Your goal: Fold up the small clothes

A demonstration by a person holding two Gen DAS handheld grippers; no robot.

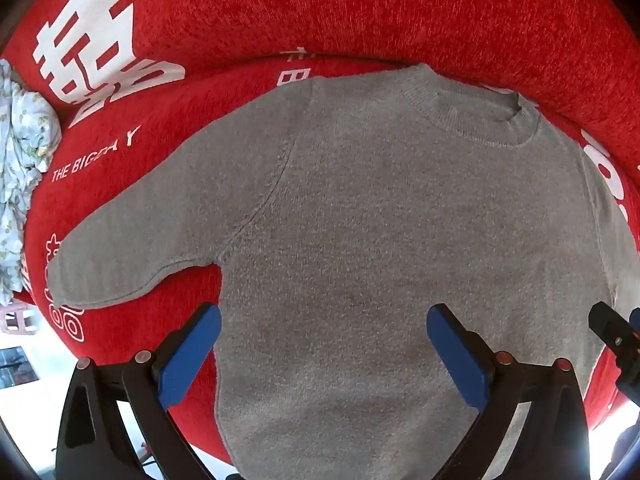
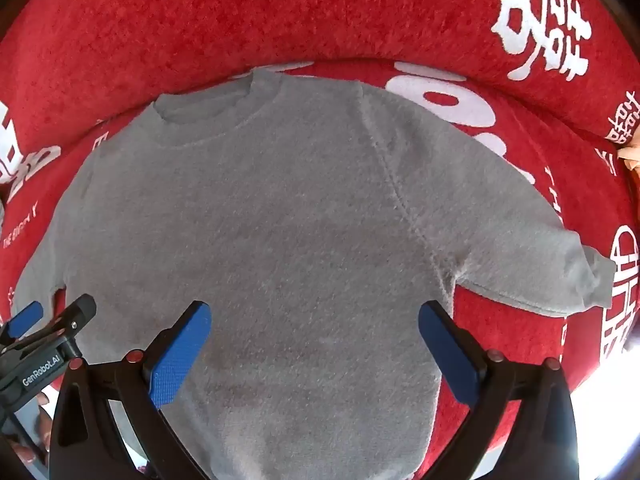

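Sweater: a small grey knit sweater [image 1: 360,216] lies spread flat, front up, on a red plush cover [image 1: 360,12]; it is the landmark for everything below.
Neckline: the ribbed round collar [image 1: 472,116] lies at the sweater's far end, close to the fold where the red cover rises into a backrest.
Left sleeve: one sleeve [image 1: 132,248] stretches out flat from the sweater's body, its cuff lying on the red cover.
Right sleeve: the other sleeve [image 2: 532,256] stretches out on the opposite side of the sweater, its cuff a little rumpled.
Hem: the sweater's near end runs down out of both views behind the tools, so how it lies cannot be told.
Left tool: the left tool [image 1: 324,352] hangs above the sweater's lower body, over its left side edge, pointing down; its blue pads [image 1: 188,360] stand spread as wide as they go, with nothing between them and no cloth gripped.
Right tool: the right tool [image 2: 316,352] hangs above the sweater's lower body toward its right side edge, pointing down; its blue pads [image 2: 448,352] are likewise fully spread and hold nothing.
Cover: white printed characters and letters [image 1: 92,44] show on the red plush around the sweater.
Other cloth: a pale floral fabric [image 1: 20,168] lies bunched well beyond the sweater's left sleeve, at the edge of the red cover.
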